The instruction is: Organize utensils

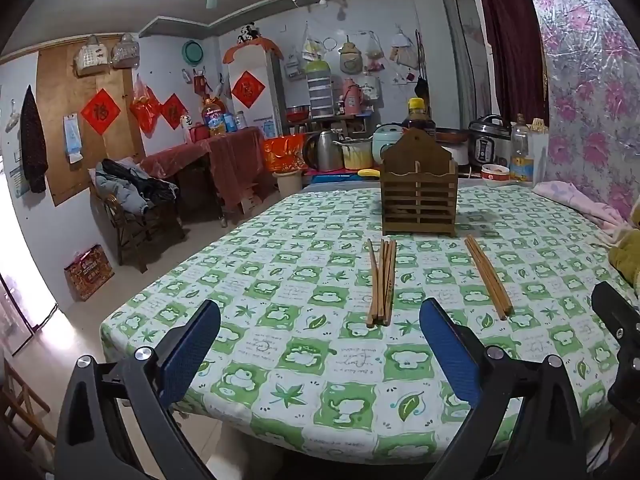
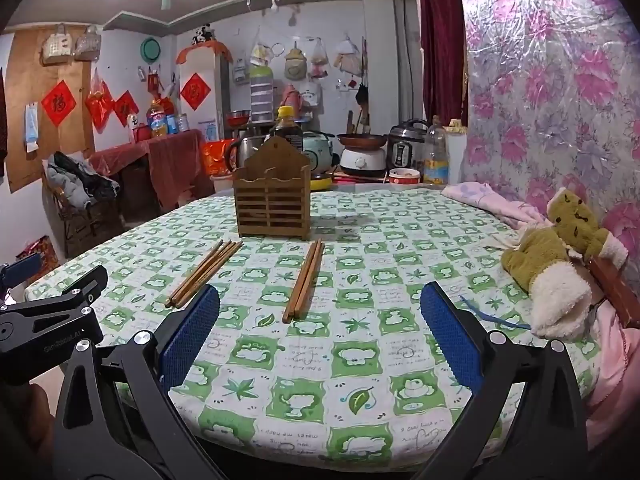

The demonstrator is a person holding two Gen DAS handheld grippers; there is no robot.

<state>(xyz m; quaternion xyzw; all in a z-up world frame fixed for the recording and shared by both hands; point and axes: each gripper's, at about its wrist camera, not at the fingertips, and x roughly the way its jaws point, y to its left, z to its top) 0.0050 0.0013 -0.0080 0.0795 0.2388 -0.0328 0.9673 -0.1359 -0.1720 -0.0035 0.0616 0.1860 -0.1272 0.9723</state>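
- You're at the start: both the left gripper (image 1: 320, 344) and right gripper (image 2: 320, 332) hang spread apart, holding nothing.
- Next, likely pinch the chopstick pair (image 2: 304, 282) at your right's 12 o'clock, then drop it into the wooden holder (image 2: 272, 202).

chopsticks (image 1: 382, 284): matt wood | holder (image 1: 419, 192): slatted wood | tablecloth (image 1: 280, 320): printed cloth

Red diamond signs (image 1: 100, 111) on the far wall each bear the character 福. Writing on the tablecloth (image 2: 304, 354) is too small to read.
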